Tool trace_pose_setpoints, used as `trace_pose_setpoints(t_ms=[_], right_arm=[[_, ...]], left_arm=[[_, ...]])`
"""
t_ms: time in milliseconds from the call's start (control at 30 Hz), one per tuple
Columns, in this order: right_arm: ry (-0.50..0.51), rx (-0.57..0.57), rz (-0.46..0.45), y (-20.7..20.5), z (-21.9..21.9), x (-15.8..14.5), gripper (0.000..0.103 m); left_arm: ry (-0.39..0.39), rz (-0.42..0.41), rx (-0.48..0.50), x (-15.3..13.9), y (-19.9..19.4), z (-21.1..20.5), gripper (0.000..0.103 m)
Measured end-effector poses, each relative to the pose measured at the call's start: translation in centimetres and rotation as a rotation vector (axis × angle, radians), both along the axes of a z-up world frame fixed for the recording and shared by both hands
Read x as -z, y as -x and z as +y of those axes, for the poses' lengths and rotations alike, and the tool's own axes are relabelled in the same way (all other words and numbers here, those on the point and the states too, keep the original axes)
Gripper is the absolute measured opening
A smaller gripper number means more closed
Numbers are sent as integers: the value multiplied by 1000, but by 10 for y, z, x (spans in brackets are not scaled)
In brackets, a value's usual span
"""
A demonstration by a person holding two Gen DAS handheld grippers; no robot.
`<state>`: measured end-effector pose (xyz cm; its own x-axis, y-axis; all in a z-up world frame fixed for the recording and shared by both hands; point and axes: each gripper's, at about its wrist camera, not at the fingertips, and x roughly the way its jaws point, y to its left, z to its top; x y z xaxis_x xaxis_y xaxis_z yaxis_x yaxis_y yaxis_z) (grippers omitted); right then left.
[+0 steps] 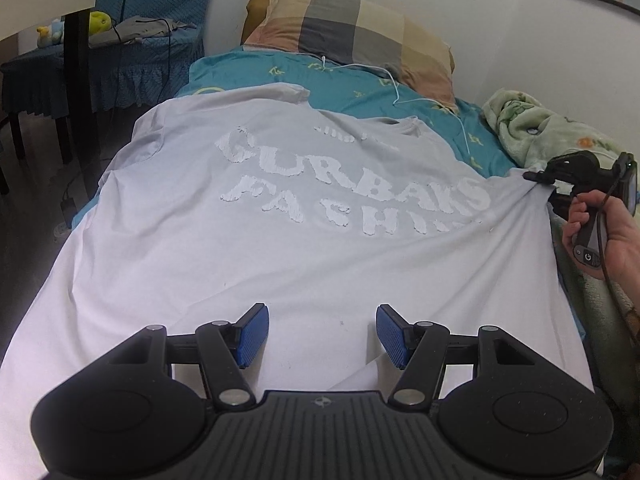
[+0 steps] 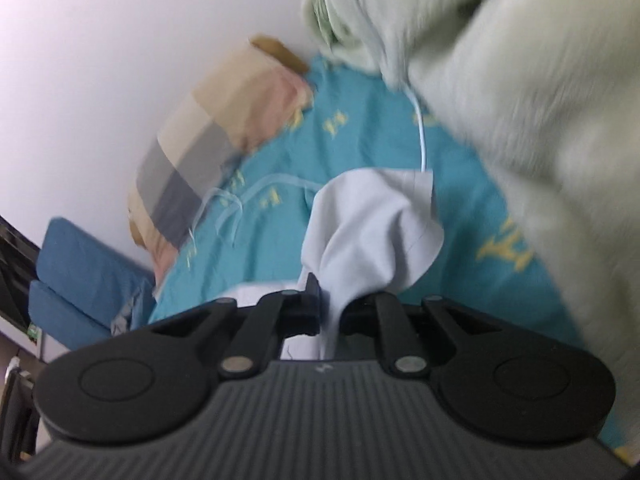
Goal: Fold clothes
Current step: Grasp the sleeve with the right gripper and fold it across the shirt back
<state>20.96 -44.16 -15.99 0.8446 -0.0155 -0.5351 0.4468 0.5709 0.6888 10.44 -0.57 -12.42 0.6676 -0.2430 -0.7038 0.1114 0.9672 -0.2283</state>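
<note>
A pale grey T-shirt lies spread on the bed, over a teal sheet, its raised white lettering facing up and its collar toward 12 o'clock. It fills the middle of the left wrist view and reaches down to the bottom edge, partly under the left hand-held gripper.

That hand-held gripper sits at 6 o'clock just above the shirt's lower part, its blue pads set wide apart with nothing between them; whether they touch the cloth cannot be told.

At 3 o'clock, the right hand-held gripper pinches the shirt's right edge, and creases fan out from the pinch across the cloth. A hand wraps its handle.

In the blurred right wrist view, the right hand-held gripper has its jaws drawn narrow on a bunch of the T-shirt, which bulges out beyond the fingertips over the sheet.

A checked pillow lies at the head of the bed at 12 o'clock, with a thin white cable trailing from it across the sheet. A pale green blanket is heaped at 2 o'clock, near the right hand-held gripper. At 10 o'clock, a blue-covered chair stands beside the bed.
</note>
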Motion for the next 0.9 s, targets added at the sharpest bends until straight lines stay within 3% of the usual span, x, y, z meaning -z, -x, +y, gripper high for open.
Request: trace_pose_setpoints(t_ms=[100, 200, 267, 400, 533, 667, 800, 833, 900], right_arm=[[45, -12, -26, -1, 0, -6, 11], [80, -8, 6, 2, -1, -6, 11], [143, -18, -11, -2, 12, -23, 11], [341, -135, -108, -14, 71, -69, 11], [525, -327, -160, -30, 158, -82, 11], [577, -493, -86, -57, 226, -47, 12], [575, -573, -27, -66, 249, -15, 14], [568, -586, -26, -65, 249, -12, 18], [556, -604, -33, -57, 249, -17, 37]], left_arm=[[-2, -20, -2, -5, 2, 0, 62], [0, -35, -9, -8, 3, 1, 62], [6, -47, -11, -11, 4, 3, 62], [30, -64, -22, -15, 5, 7, 62], [44, -73, -38, -17, 5, 13, 62], [53, -68, -57, -15, 4, 20, 62], [59, -68, -68, -11, -1, 25, 62], [64, -64, -67, -10, -2, 26, 62], [71, -58, -64, -8, -4, 26, 62]])
